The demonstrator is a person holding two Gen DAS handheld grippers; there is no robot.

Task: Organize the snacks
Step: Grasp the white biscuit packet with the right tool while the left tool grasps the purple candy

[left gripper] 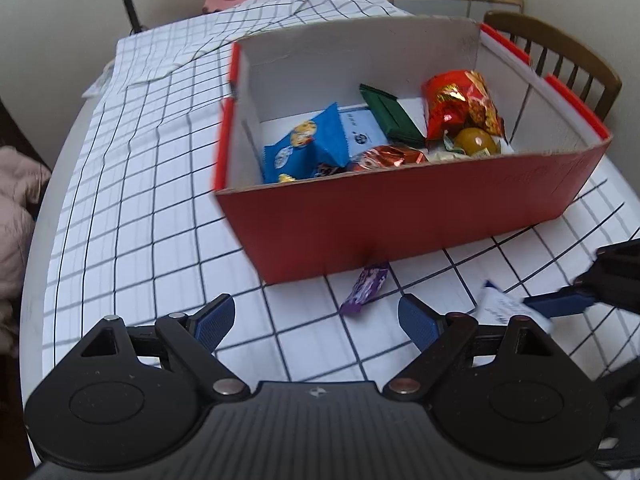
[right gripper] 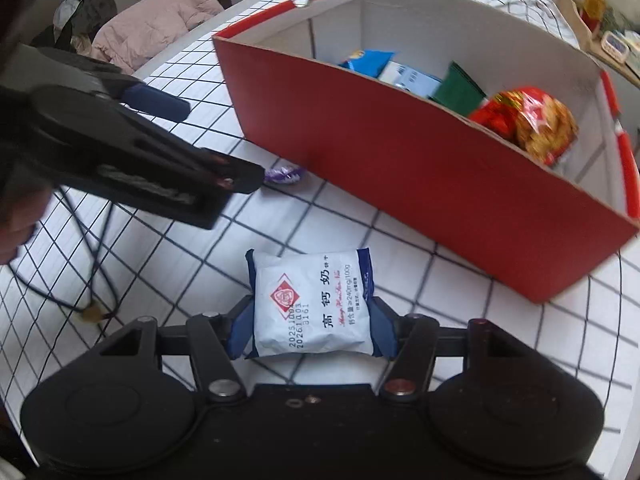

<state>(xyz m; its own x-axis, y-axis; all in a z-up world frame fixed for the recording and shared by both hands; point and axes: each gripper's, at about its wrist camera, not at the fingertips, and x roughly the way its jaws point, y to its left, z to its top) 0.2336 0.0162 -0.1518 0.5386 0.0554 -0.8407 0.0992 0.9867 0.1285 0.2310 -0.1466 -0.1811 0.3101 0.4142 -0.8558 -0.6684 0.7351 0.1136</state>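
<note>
Right gripper (right gripper: 312, 326) is clamped on a white-and-blue biscuit packet (right gripper: 310, 300) — both blue pads (right gripper: 382, 330) press its short sides, packet flat, printed face up, just above the checked tablecloth (right gripper: 168, 256). From the left wrist view the same packet (left gripper: 506, 306) shows at the right edge, pinched by the right gripper's blue finger.

Left gripper (left gripper: 316, 322) stands wide open, nothing between its pads (left gripper: 214, 320), hovering over bare cloth (left gripper: 120, 208) in front of the red box (left gripper: 400, 220). In the right wrist view the left gripper (right gripper: 224, 150) reaches in from the left, low over the table, its tip near a purple candy (right gripper: 286, 174).

The purple candy (left gripper: 366, 288) lies on the cloth, one end touching or just beside the near wall of the box, between the left gripper's open fingers in line of sight but ahead of them.

Red box is open-topped, white inside, near wall tall. Inside: blue snack bag (left gripper: 304, 148) at left, pale blue packet (left gripper: 360, 130), green packet (left gripper: 390, 110) leaning, red-gold bag (left gripper: 460, 104) at right, a round yellow-brown item (left gripper: 476, 142), a copper foil piece (left gripper: 390, 158). Floor of the box shows some white between items at the back.

Open cloth lies left of the box and between the two grippers. Table edge curves off at far left; a wooden chair (left gripper: 560, 52) stands behind the box.
</note>
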